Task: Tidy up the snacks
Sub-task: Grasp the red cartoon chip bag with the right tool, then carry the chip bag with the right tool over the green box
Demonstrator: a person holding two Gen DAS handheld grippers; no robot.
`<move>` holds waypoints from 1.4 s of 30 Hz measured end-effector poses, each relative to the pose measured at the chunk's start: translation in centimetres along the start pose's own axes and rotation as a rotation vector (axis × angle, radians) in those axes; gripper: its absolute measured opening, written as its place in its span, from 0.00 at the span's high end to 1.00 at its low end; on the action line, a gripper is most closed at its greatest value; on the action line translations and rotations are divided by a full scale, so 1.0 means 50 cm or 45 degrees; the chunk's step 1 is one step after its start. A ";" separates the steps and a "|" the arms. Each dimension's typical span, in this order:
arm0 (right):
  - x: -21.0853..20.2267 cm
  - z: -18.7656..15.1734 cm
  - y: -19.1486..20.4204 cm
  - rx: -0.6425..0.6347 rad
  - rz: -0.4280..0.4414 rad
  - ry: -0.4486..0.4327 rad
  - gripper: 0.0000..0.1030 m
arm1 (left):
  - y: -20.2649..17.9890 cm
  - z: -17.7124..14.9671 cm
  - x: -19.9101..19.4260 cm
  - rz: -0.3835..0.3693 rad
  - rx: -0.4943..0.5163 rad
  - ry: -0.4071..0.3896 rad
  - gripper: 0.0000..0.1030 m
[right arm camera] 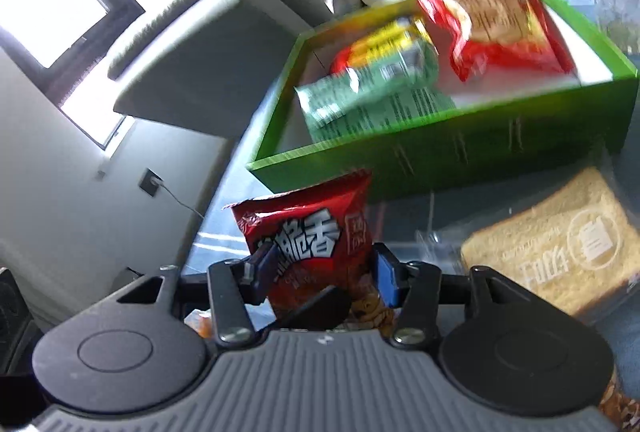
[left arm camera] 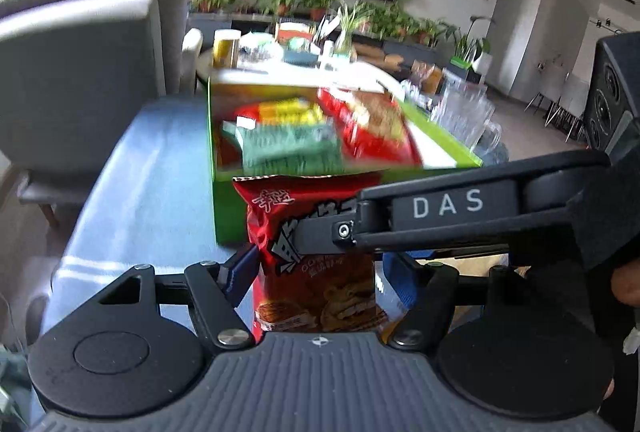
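Now both grippers pinch one red bag (right arm camera: 308, 252), upright between the right gripper (right arm camera: 320, 272) and the left gripper (left arm camera: 316, 272). Straight ahead and just beyond sits the green box (right arm camera: 440, 151), already holding snacks.

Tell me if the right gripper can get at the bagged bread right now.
Probably not yet: the right gripper has its jaws shut on the red snack bag. The bagged bread lies uncovered beside it, otherwise unobstructed.
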State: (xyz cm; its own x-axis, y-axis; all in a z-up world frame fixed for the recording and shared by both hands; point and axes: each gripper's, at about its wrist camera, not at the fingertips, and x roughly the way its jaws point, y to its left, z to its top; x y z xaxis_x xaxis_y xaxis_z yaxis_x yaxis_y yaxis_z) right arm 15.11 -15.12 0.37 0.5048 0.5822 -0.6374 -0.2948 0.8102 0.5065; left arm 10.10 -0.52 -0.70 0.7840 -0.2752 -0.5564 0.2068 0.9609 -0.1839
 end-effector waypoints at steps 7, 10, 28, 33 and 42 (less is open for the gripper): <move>-0.066 0.016 0.023 -0.081 0.032 -0.144 0.49 | -0.030 0.034 -0.040 -0.025 0.037 -0.099 0.37; -0.082 0.031 0.022 -0.081 0.051 -0.184 0.49 | -0.048 0.051 -0.045 -0.035 0.073 -0.128 0.37; -0.157 0.110 -0.053 -0.060 0.026 -0.359 0.49 | -0.144 0.146 0.029 -0.086 0.224 -0.191 0.37; -0.154 0.123 -0.078 -0.022 0.027 -0.366 0.49 | -0.153 0.152 0.053 -0.092 0.232 -0.190 0.37; -0.143 0.145 -0.113 0.018 0.028 -0.369 0.49 | -0.178 0.157 0.081 -0.088 0.248 -0.179 0.36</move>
State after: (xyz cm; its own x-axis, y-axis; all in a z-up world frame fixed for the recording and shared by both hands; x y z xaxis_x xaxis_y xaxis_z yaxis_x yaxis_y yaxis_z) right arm 19.04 -24.34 6.26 0.7096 0.5546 -0.4346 -0.2982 0.7953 0.5279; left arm 16.03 -9.98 5.05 0.8350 -0.3464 -0.4275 0.3606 0.9314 -0.0504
